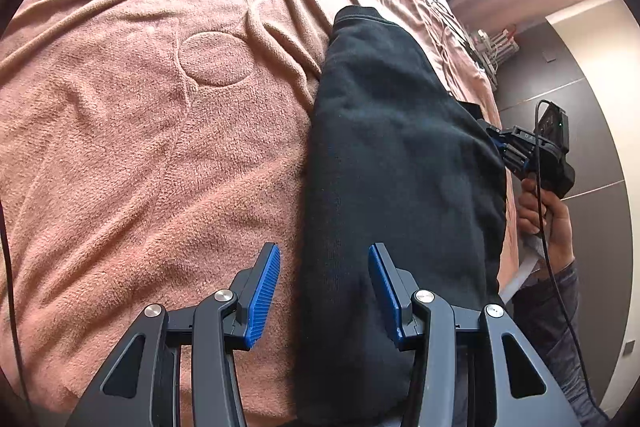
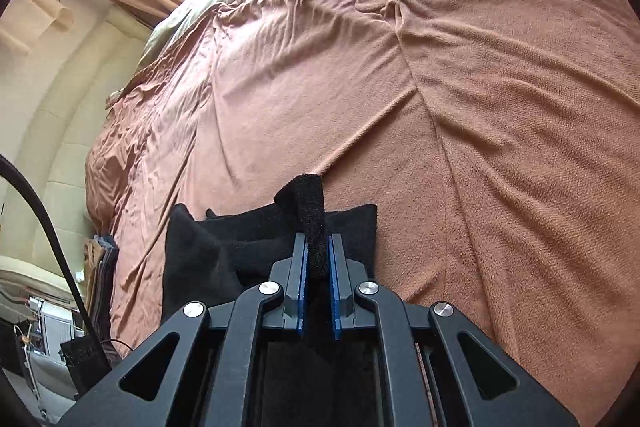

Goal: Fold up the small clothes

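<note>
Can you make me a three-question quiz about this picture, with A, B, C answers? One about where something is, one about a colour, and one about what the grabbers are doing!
1. Where does the black garment lie?
A. On the pink blanket
B. On a wooden chair
C. In a basket

2. What colour are the gripper pads?
A. Red
B. Blue
C. Yellow

3. What is the right gripper doing?
A. Hanging open, holding nothing
B. Gripping a cable
C. Pinching a strip of the black garment

Answers:
1. A, the blanket shows all around the garment.
2. B, the ribbed pads are bright blue in both wrist views.
3. C, its jaws are shut on black fabric, while the left gripper has its jaws spread wide over the garment's edge.
</note>
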Demonstrator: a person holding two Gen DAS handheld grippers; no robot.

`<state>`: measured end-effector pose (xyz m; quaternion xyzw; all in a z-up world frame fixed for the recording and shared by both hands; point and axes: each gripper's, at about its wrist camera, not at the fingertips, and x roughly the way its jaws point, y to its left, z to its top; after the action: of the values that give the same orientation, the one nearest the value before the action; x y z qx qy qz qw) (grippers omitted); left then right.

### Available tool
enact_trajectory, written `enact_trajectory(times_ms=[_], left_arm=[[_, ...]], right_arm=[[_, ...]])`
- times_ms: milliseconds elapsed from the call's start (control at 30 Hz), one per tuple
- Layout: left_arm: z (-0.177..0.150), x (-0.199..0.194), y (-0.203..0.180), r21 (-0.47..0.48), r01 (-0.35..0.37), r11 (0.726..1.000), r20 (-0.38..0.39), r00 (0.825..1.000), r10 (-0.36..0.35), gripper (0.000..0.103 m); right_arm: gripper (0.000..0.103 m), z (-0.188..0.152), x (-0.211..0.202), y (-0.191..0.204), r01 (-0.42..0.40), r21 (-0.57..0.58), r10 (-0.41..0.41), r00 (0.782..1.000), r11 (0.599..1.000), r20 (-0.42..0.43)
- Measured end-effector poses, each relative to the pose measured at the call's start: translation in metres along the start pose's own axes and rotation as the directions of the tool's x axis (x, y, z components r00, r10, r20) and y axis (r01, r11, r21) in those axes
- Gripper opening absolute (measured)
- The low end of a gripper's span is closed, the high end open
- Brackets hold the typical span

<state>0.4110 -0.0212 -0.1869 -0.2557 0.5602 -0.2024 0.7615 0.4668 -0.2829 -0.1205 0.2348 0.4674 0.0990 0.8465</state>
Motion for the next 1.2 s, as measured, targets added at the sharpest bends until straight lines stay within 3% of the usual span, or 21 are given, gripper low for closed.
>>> enact_trajectory(times_ms=[100, 233, 333, 367, 567, 833, 867, 1000, 1200], left_arm=[[0.000, -0.002, 0.003, -0.002, -0.007, 1.000, 0.000, 1.000, 0.007, 0.048], [0.001, -0.003, 0.005, -0.001, -0.011, 1.000, 0.008, 1.000, 0.011, 0.048], [0.005, -0.001, 0.004, 0.001, -0.013, 1.000, 0.009, 1.000, 0.013, 0.048], [0.006, 0.000, 0.004, 0.003, -0.016, 1.000, 0.010, 1.000, 0.016, 0.048], [0.013, 0.007, 0.005, 0.008, -0.020, 1.000, 0.015, 1.000, 0.020, 0.048], [0.028, 0.019, 0.002, 0.017, -0.017, 1.000, 0.020, 1.000, 0.016, 0.048], [0.030, 0.021, 0.000, 0.023, -0.016, 1.000, 0.022, 1.000, 0.016, 0.048], [0.037, 0.029, -0.008, 0.045, -0.020, 0.999, 0.019, 1.000, 0.019, 0.048], [0.038, 0.038, -0.034, 0.124, -0.026, 0.992, -0.001, 1.000, 0.026, 0.048]], right_arm=[[0.009, 0.000, 0.013, -0.005, 0.040, 0.025, -0.039, 0.999, 0.999, -0.029], [0.017, -0.004, -0.002, -0.005, 0.010, 0.046, -0.009, 1.000, 0.999, -0.017], [0.051, -0.009, -0.025, -0.002, -0.017, 0.032, 0.017, 1.000, 0.999, 0.011], [0.052, -0.012, -0.033, 0.000, -0.019, 0.024, 0.019, 1.000, 1.000, 0.019], [0.052, -0.039, -0.050, 0.002, -0.017, -0.037, 0.015, 0.999, 0.999, -0.043], [0.050, -0.062, -0.043, 0.003, -0.026, -0.030, 0.022, 0.993, 0.999, -0.114], [0.047, -0.063, -0.041, 0.003, -0.023, -0.026, 0.020, 0.994, 0.999, -0.107], [0.013, -0.067, -0.038, 0.003, -0.023, -0.023, 0.020, 0.995, 0.999, -0.103], [0.007, -0.084, -0.053, 0.009, 0.021, -0.043, -0.023, 0.998, 0.999, -0.062]])
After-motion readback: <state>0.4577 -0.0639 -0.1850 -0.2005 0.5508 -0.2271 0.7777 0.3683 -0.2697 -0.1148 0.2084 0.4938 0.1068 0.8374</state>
